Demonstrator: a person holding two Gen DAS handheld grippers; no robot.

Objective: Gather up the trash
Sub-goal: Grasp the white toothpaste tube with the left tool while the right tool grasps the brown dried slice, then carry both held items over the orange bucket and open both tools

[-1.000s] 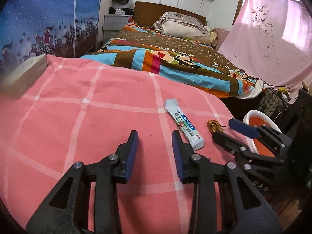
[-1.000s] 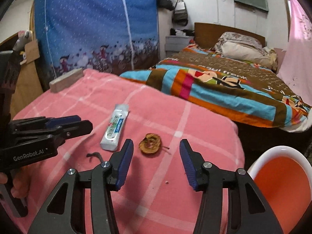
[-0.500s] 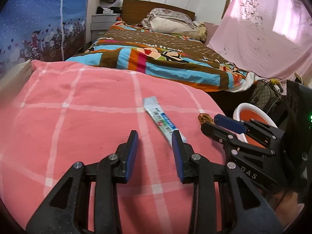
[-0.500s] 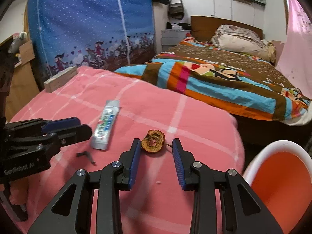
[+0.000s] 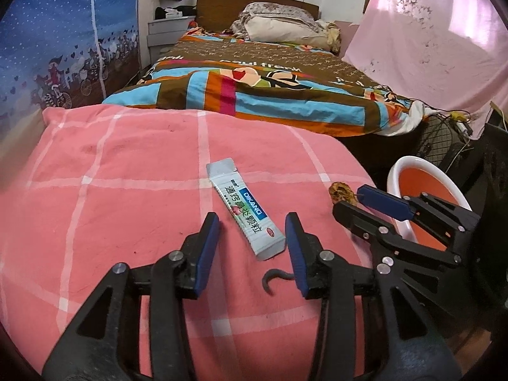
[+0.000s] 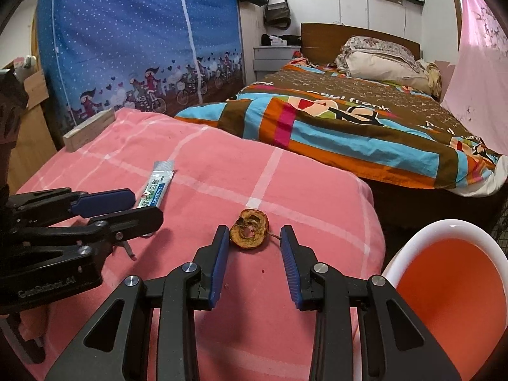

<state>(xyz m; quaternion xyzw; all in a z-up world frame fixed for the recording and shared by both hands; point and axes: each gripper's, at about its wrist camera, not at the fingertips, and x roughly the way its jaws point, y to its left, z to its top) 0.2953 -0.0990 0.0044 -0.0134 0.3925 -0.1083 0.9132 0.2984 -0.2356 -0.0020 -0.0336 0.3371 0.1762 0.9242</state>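
Observation:
A white and blue sachet lies on the pink checked cloth; it also shows in the right wrist view. My left gripper is open, its jaws on either side of the sachet's near end. A small grey curled scrap lies just behind it. A brown dried fruit piece lies near the cloth's right edge, and shows in the left wrist view. My right gripper is open, with the fruit piece between its fingertips.
A white bin with an orange liner stands on the floor right of the pink surface; its rim shows in the left wrist view. A wooden block lies at the far left corner. A bed with a colourful quilt lies beyond.
My left gripper has shifted right and opened wider, so the sachet now sits between its jaws. My right gripper has moved forward, narrowed from a second ago, now flanking the fruit piece.

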